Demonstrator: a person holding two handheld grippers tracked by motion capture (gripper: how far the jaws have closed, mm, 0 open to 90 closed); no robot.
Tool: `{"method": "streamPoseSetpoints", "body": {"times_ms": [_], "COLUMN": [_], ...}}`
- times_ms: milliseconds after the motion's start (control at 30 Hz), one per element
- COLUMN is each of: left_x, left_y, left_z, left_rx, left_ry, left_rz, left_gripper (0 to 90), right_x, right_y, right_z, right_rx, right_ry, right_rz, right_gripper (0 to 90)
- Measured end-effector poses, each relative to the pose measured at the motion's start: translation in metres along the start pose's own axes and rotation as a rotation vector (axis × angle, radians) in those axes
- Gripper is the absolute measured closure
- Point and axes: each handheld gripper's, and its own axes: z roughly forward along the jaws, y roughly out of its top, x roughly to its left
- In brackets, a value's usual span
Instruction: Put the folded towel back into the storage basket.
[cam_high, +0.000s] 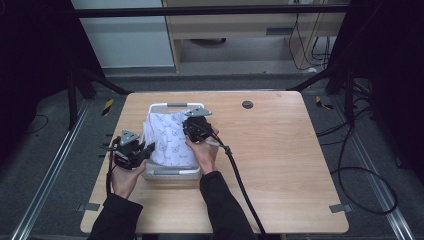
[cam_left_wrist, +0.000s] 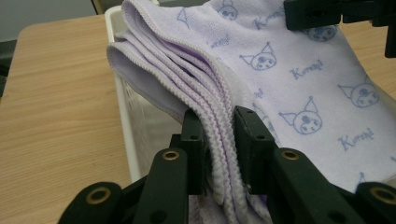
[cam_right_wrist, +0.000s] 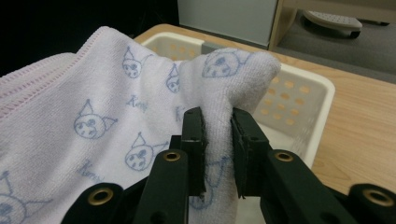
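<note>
Black jaws of the left gripper (cam_left_wrist: 219, 154) clamp the stacked, stitched edges of a folded lilac towel (cam_left_wrist: 289, 88), the layers bunched between the two pads. On the other side the right gripper (cam_right_wrist: 217, 149) pinches a raised fold of the same cloth, its jaws closed on a hump printed with small cat faces. Seen from above, both tools sit at opposite sides of the towel (cam_high: 167, 135), which hangs over and partly inside a white perforated basket (cam_high: 172, 173) near the left of the wooden table (cam_high: 280, 165).

The step in hand appears to be lowering the folded towel into the basket, with the cloth held at both sides. Its long axis runs from the person toward the far edge of the table, in line with the basket's length; the folded edges face the left gripper and the printed face looks upward. The next move likely calls for an even descent of both hands, keeping the stack level so the layers do not slide apart, and then a release of both grips once the cloth rests on the basket floor.
</note>
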Motion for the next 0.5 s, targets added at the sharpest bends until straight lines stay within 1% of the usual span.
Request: {"method": "streamPoseSetpoints", "body": {"times_ms": [133,167,300,333,467,500], "left_x": [-0.001,-0.002,-0.003,-0.003,-0.003,-0.003], "left_y": [-0.002,-0.003,-0.005,-0.006,-0.008,-0.009], "left_z": [0.005,0.006,0.010,0.011,0.015,0.017], "left_rx": [0.014,0.017,0.034,0.036,0.051,0.056], "left_ry": [0.001,0.000,0.004,0.004,0.009,0.010], "left_rz": [0.005,0.002,0.013,0.011,0.011,0.011], "left_gripper": [73.5,73.5,73.4,73.4,73.4,73.4], "right_x": [-0.002,-0.003,-0.004,-0.004,-0.004,-0.004], "right_y": [-0.005,-0.007,-0.013,-0.014,-0.018,-0.019], "right_z": [0.002,0.003,0.005,0.006,0.008,0.009], "right_rx": [0.007,0.010,0.024,0.025,0.038,0.039], "right_ry": [-0.003,-0.006,-0.011,-0.012,-0.016,-0.019], "right_rz": [0.009,0.003,0.014,0.015,0.014,0.006], "right_gripper": [76.8,76.8,76.7,76.7,76.4,76.3]}}
